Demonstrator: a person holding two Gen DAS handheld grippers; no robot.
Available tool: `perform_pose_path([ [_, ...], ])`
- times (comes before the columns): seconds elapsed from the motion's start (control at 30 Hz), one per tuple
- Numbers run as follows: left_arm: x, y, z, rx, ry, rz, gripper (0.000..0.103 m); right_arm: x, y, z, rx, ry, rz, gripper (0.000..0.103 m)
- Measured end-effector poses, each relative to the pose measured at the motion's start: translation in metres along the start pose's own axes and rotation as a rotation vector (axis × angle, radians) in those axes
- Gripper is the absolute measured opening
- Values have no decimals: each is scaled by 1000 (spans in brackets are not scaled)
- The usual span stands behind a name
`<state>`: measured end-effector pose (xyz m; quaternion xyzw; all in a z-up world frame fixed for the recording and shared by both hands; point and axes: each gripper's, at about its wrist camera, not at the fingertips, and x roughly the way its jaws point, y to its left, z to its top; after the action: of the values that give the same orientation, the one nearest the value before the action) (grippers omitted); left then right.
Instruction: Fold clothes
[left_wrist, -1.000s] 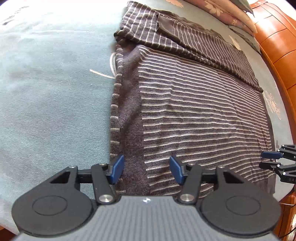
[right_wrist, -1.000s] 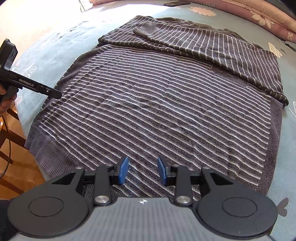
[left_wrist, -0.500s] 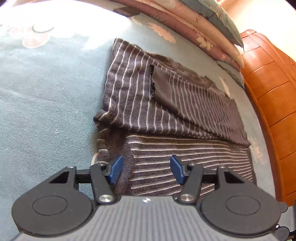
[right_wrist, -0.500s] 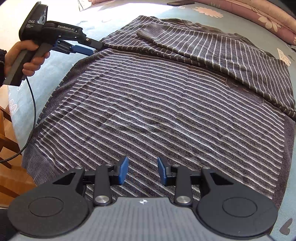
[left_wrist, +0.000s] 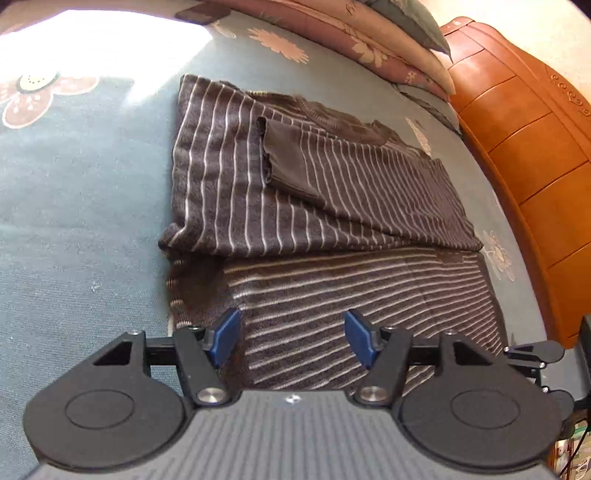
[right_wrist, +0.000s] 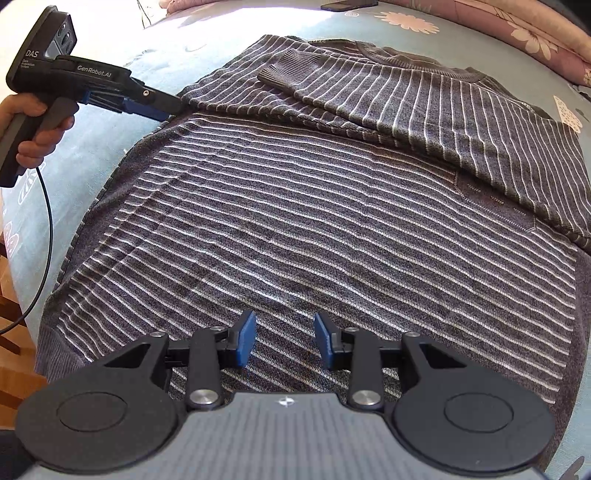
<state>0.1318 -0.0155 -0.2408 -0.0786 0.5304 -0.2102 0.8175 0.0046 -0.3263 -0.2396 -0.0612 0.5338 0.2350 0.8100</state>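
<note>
A dark grey sweater with thin white stripes (left_wrist: 332, 288) (right_wrist: 314, 221) lies flat on the bed. Its sleeves (left_wrist: 295, 184) (right_wrist: 406, 103) are folded across the chest. My left gripper (left_wrist: 291, 332) (right_wrist: 166, 110) hovers at the sweater's side edge, just below the folded sleeve. Its jaws are opening, with only the cloth below them and nothing between the pads. My right gripper (right_wrist: 284, 339) stands open over the lower body of the sweater, holding nothing. Part of it shows at the right edge of the left wrist view (left_wrist: 535, 354).
The blue-grey flowered bedsheet (left_wrist: 74, 184) surrounds the sweater. Pillows (left_wrist: 351, 40) and a wooden headboard (left_wrist: 517, 147) lie beyond it. A dark flat object (left_wrist: 201, 14) rests near the pillows. A hand (right_wrist: 33, 125) and cable (right_wrist: 48, 221) are at the bed's edge.
My left gripper has travelled along the sweater's side edge to the folded sleeve, and its jaws now stand wider. My right gripper has crept forward over the sweater body.
</note>
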Motion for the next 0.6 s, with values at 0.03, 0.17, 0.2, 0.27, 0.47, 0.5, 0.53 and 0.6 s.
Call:
perform_pose_path([
  [0.03, 5, 2, -1, 32, 2, 61, 53, 1, 0, 1, 1, 2, 0, 40],
  [0.17, -5, 10, 5, -27, -33, 48, 54, 0, -1, 2, 2, 4, -8, 42],
  [0.2, -10, 7, 6, -21, -45, 37, 55, -1, -2, 1, 4, 3, -8, 43],
  [0.27, -18, 2, 6, -9, -54, -11, 57, -3, -3, 0, 8, 3, -11, 44],
  [0.47, -1, -1, -10, -26, 82, -25, 61, -2, -2, 0, 14, -3, -15, 43],
  [0.5, -3, 2, -14, -32, 72, -14, 59, -3, -2, 0, 12, -4, -15, 44],
  [0.53, -7, 5, -16, -41, 53, -10, 59, -4, -2, -1, 9, -5, -18, 44],
  [0.6, -14, 9, -19, -82, 59, -5, 60, -7, -4, -2, 5, -6, -16, 44],
])
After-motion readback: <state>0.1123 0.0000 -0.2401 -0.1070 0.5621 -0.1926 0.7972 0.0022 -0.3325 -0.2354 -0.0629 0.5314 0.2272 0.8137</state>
